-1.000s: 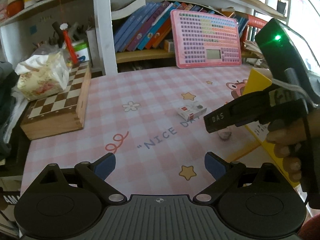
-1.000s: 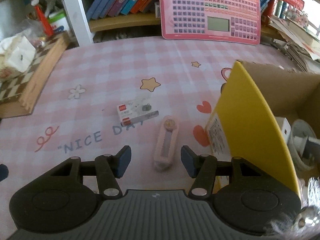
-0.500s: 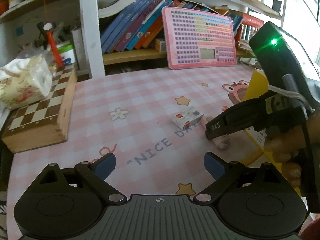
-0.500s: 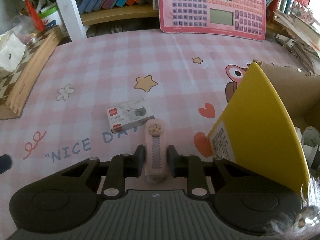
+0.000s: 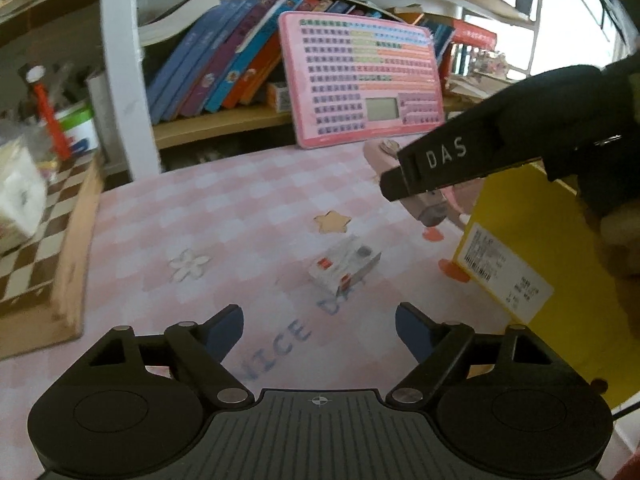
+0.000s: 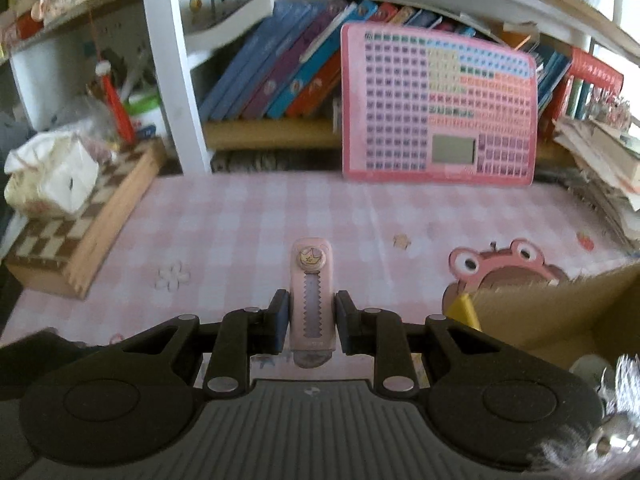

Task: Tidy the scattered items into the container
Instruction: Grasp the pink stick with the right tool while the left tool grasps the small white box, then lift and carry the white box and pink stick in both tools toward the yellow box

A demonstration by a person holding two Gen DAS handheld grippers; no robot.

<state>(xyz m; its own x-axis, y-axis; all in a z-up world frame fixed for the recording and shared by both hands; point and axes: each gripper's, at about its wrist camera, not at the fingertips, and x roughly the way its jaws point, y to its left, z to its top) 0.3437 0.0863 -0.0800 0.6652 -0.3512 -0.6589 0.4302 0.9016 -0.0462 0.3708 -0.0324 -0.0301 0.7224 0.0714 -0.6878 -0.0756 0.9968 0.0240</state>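
Observation:
My right gripper (image 6: 309, 316) is shut on a pink utility knife (image 6: 312, 296) and holds it above the pink checked table; in the left wrist view the knife (image 5: 428, 204) hangs under the right gripper's finger (image 5: 444, 164), beside the yellow cardboard box (image 5: 532, 256). The box's open top edge shows at the right of the right wrist view (image 6: 552, 300). A small white staple box (image 5: 346, 266) lies on the table in front of my left gripper (image 5: 319, 330), which is open and empty.
A wooden chessboard box (image 6: 80, 232) with a tissue pack (image 6: 52, 176) stands at the left. A pink keyboard toy (image 6: 438, 104) leans on the bookshelf at the back. Stacked papers (image 6: 600, 160) lie at the right.
My right gripper closed on the pink knife and lifted it off the table toward the box. My left gripper moved closer to the staple box.

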